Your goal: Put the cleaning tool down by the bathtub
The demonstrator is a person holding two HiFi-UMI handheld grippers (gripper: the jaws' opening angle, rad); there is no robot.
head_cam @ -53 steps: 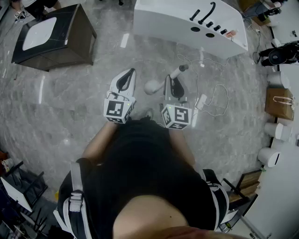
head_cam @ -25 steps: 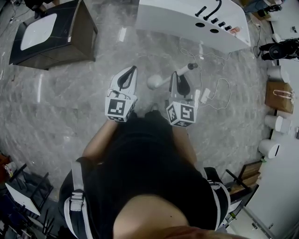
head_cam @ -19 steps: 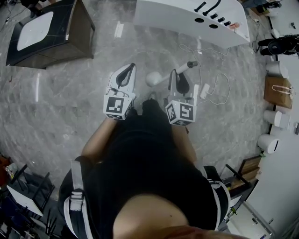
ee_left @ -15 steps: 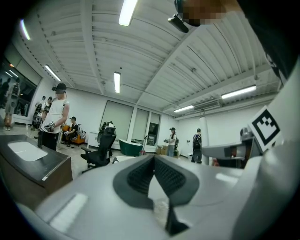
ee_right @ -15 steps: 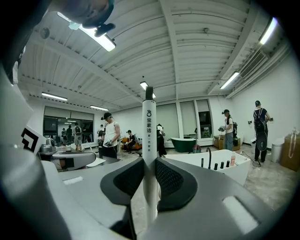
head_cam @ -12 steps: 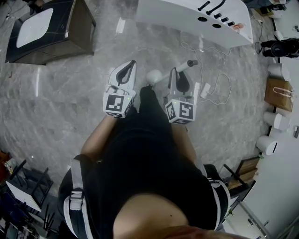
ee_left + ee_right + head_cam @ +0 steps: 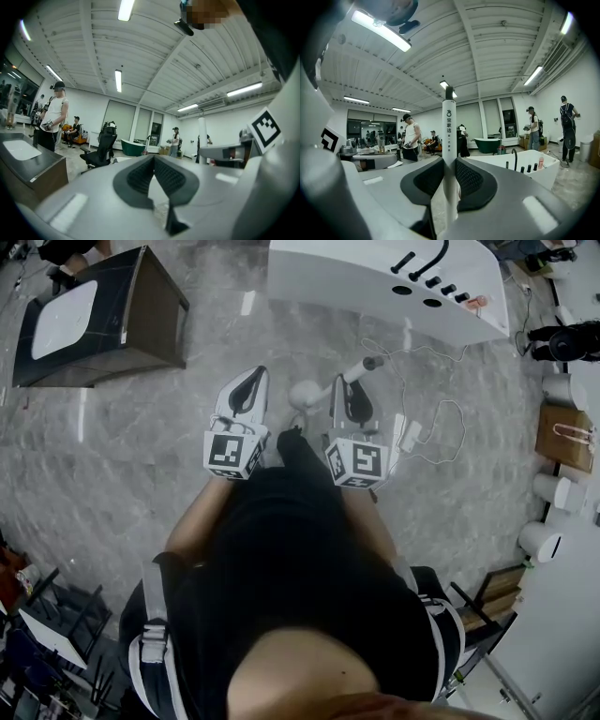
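The cleaning tool (image 7: 307, 391) is a white wand with a round head at the left and a dark-tipped handle end (image 7: 370, 362). My right gripper (image 7: 345, 382) is shut on its shaft above the grey marble floor. In the right gripper view the white shaft (image 7: 449, 136) stands upright between the pads of my right gripper (image 7: 449, 163). The white bathtub (image 7: 356, 277) with black taps lies ahead, also seen low at the right as the bathtub (image 7: 525, 165). My left gripper (image 7: 254, 376) hovers beside the tool's head, jaws together and empty, as the left gripper (image 7: 153, 157) shows.
A dark cabinet with a white basin top (image 7: 94, 315) stands at the far left. White cables and a power strip (image 7: 410, 434) lie on the floor to the right. A paper bag (image 7: 562, 439) and white cylinders (image 7: 553, 495) line the right wall. People and an office chair (image 7: 101, 149) stand farther off.
The person has stepped towards the bathtub, carrying both grippers forward. The right gripper has kept its hold on the tool, and the left has stayed empty.
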